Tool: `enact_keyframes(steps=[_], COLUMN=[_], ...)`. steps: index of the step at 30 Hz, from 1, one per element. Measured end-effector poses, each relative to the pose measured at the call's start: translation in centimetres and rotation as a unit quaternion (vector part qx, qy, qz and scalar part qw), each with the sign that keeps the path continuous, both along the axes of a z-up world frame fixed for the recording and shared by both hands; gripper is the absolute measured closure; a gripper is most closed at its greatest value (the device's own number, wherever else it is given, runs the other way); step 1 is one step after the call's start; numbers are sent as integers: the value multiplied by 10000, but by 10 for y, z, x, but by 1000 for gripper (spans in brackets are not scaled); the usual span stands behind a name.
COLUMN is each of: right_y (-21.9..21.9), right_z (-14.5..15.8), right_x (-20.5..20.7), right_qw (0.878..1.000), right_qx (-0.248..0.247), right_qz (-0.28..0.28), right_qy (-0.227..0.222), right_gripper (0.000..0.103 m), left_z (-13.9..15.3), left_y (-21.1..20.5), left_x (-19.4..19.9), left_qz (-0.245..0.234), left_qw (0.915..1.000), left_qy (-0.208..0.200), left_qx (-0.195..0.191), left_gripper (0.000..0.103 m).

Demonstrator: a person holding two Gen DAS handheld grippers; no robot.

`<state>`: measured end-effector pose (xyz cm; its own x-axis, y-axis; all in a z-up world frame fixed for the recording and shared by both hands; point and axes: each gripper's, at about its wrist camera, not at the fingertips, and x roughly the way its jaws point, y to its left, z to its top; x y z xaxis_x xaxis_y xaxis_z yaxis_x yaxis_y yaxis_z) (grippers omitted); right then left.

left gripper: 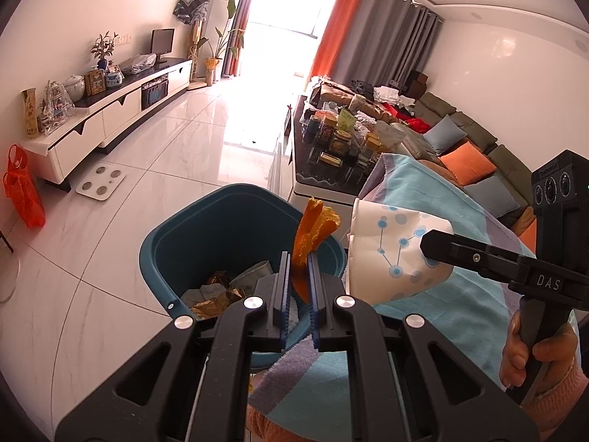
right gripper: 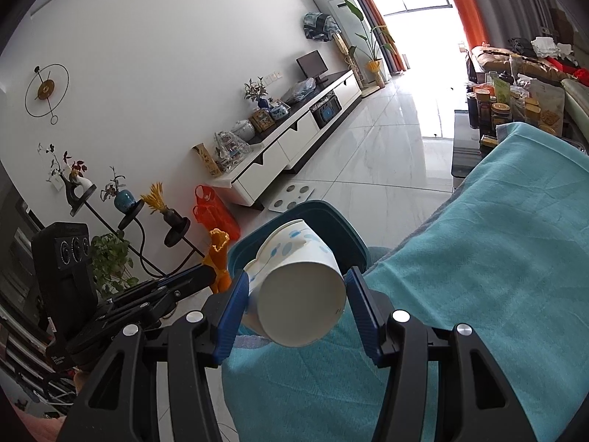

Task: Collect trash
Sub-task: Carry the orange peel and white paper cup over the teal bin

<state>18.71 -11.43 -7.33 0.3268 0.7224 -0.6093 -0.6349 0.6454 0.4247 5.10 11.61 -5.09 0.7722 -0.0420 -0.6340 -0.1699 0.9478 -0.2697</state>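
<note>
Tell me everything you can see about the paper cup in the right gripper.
The paper cup is white with a pattern of blue dots joined by thin lines. It looks like thin paper, and its rim is crumpled and dented. It lies on its side, its flat bottom toward the right wrist camera. The right gripper clamps it between its blue fingers, above the teal cloth, near the blue bin.

Left gripper (left gripper: 297, 258) clamped nearly closed, fingers pointing forward; right gripper (right gripper: 298, 287) spread wider, reaching in from the right, hand (left gripper: 530, 350) wrapped round its handle.
</note>
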Motion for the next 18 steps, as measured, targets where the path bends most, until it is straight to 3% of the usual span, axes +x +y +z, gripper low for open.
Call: enact_keyframes(steps=[18], right_y=[26], right_z=[-8], right_x=[8], right_qw=[9997], right_qx=[-251], right_qz=[68], right_qy=[4], right_gripper=[51], left_z=[-16], left_y=[4], left_x=[24], left_qz=[102], left_qw=[9998], left_qy=[191], left_qx=[-20], left_gripper=[94])
